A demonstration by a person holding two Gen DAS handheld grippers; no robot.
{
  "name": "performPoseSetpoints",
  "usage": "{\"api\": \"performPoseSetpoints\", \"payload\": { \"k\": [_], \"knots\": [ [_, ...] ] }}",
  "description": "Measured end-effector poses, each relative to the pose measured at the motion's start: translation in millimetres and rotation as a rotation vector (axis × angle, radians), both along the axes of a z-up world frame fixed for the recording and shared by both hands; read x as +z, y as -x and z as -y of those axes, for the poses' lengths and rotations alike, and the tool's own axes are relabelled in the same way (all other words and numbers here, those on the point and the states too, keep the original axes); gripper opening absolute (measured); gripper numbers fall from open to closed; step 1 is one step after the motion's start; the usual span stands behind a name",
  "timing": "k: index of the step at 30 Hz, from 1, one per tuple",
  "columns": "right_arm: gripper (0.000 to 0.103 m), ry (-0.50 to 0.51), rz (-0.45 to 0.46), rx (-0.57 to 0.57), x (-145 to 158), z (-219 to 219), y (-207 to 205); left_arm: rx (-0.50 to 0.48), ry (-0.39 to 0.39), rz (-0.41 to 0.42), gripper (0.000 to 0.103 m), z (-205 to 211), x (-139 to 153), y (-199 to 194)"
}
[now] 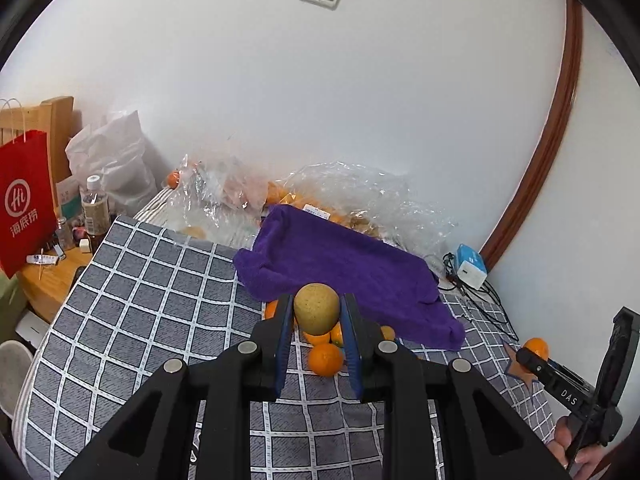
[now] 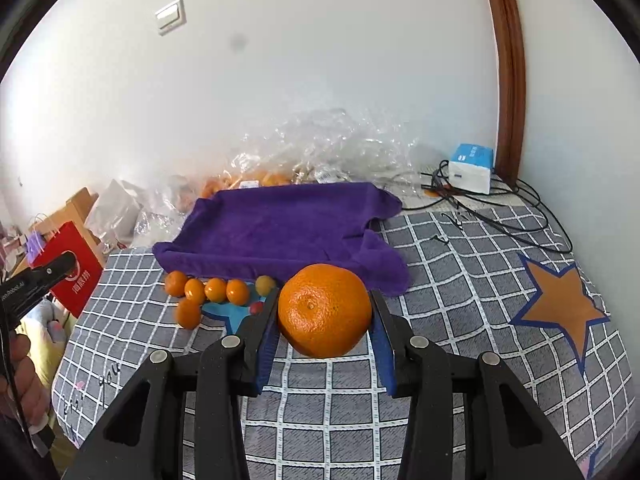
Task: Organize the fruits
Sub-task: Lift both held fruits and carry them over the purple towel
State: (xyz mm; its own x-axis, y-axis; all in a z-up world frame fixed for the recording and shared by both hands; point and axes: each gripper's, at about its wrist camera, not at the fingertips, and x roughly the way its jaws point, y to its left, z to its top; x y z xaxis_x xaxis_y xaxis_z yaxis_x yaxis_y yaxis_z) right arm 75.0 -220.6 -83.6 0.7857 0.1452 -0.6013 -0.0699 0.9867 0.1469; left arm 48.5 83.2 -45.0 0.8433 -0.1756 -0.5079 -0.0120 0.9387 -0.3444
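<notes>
My left gripper [image 1: 316,306] is shut on a yellow-brown round fruit [image 1: 316,308] and holds it above the checked bed cover. Below it lie several small oranges [image 1: 325,359]. My right gripper [image 2: 325,310] is shut on a large orange [image 2: 325,310], held just above the cover. In the right wrist view a row of small oranges [image 2: 216,290] and one yellowish fruit [image 2: 265,284] lie along the front edge of a purple towel [image 2: 280,228]. The towel also shows in the left wrist view [image 1: 340,264]. The right gripper with its orange shows at the left wrist view's right edge [image 1: 535,349].
Clear plastic bags with more oranges [image 1: 320,192] lie behind the towel against the wall. A blue-white box [image 2: 470,168] with black cables sits at the back right. A red paper bag [image 1: 24,200], a bottle [image 1: 95,208] and clutter stand on a wooden side table at the left.
</notes>
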Motion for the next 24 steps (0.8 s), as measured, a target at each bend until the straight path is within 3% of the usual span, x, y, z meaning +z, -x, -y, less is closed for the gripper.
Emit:
{"api": "performPoseSetpoints", "payload": {
  "k": [11, 24],
  "knots": [
    [0.042, -0.006, 0.012, 0.002, 17, 1, -3, -0.04, -0.012, 0.033, 0.022, 11, 26, 5],
    [0.042, 0.009, 0.017, -0.035, 38, -1, -26, -0.069, -0.033, 0.026, 0.023, 14, 43, -23]
  ]
}}
